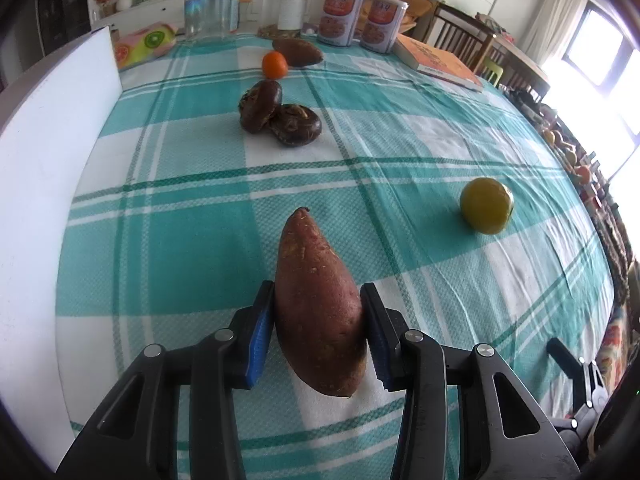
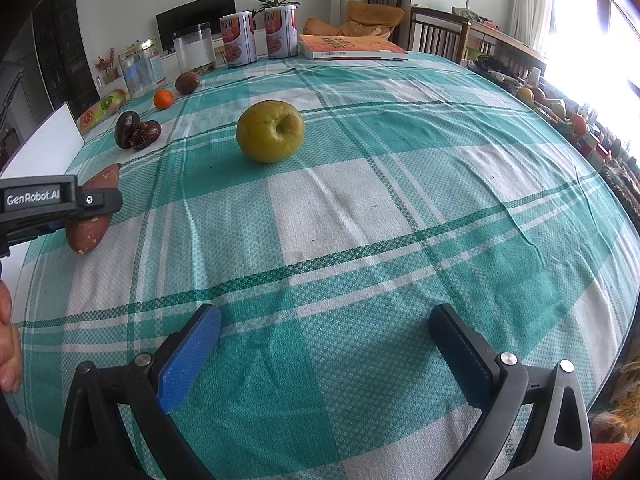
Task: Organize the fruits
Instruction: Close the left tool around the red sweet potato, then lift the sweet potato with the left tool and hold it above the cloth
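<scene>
My left gripper is shut on a reddish sweet potato, its pointed end aimed away from me. It also shows in the right wrist view, low over the cloth under the left gripper. A yellow-green apple sits on the checked tablecloth. Two dark mushrooms, a small orange and a second sweet potato lie farther back. My right gripper is open and empty above the cloth.
A white board stands along the table's left edge. At the far edge are a glass jar, a clear container, two orange cans, a book and a fruit-print pack. Chairs stand beyond.
</scene>
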`<action>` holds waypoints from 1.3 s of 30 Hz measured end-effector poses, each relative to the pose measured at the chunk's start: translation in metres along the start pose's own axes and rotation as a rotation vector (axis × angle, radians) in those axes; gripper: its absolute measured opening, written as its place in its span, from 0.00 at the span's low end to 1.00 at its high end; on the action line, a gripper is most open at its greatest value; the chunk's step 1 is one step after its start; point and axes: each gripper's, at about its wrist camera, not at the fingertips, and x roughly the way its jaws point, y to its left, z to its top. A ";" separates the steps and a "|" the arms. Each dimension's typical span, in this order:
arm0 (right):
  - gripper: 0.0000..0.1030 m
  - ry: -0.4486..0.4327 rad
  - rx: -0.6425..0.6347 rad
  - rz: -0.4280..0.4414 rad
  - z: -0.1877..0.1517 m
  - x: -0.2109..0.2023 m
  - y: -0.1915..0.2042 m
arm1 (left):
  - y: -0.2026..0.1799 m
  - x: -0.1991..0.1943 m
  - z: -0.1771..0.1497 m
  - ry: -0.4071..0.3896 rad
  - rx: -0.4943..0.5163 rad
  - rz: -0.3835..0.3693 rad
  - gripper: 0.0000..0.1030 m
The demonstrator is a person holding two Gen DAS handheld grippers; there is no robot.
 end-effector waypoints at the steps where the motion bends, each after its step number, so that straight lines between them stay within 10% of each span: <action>1: 1.00 0.000 0.000 0.000 0.000 0.000 0.000 | 0.005 -0.007 -0.008 -0.003 0.002 0.007 0.43; 6: 1.00 0.000 -0.001 0.000 0.000 0.000 0.000 | 0.022 -0.022 -0.039 -0.033 0.037 0.064 0.45; 9: 1.00 -0.001 -0.002 0.001 0.000 0.000 0.000 | 0.025 -0.016 -0.042 -0.068 0.054 0.097 0.69; 39: 1.00 -0.001 -0.003 -0.001 0.000 0.000 0.001 | 0.027 -0.003 -0.040 -0.123 0.071 0.190 0.92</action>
